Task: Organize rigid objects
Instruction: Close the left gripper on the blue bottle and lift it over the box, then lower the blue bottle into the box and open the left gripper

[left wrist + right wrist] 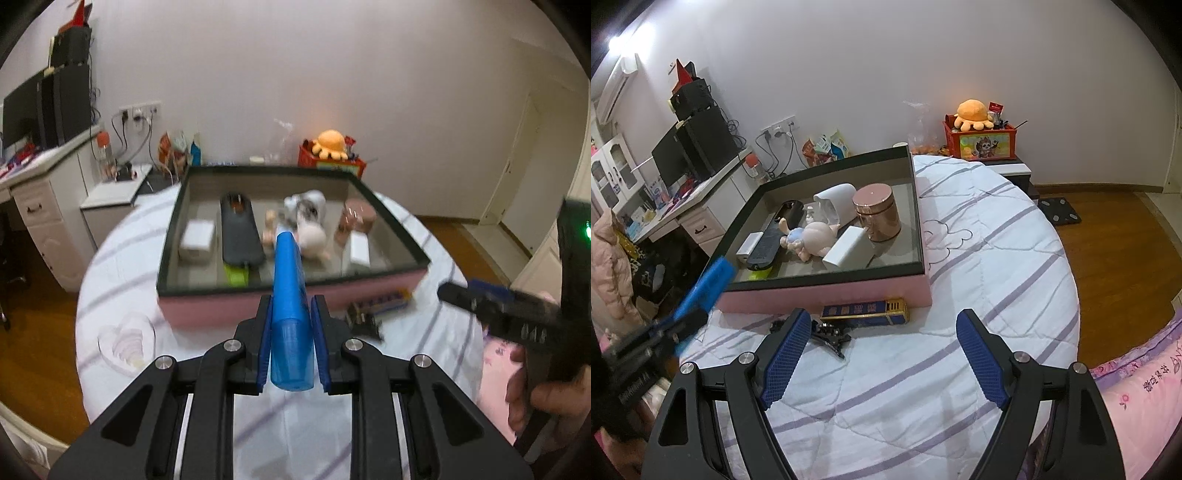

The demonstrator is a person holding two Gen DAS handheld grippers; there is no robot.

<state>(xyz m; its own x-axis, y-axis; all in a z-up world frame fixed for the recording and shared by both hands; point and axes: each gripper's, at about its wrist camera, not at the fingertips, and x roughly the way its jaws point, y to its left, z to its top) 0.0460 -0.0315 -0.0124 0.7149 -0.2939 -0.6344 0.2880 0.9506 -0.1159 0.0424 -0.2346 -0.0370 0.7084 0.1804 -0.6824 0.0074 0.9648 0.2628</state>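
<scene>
A: Where's the blue tube (290,291)?
B: Clamped in the left hand-held gripper (291,332), before the pink tray (295,301). The right hand-held gripper (882,360) gapes empty above the black hair clip (827,334).

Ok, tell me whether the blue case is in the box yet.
Out. The blue case is clamped in the left gripper, outside the pink box.
</scene>
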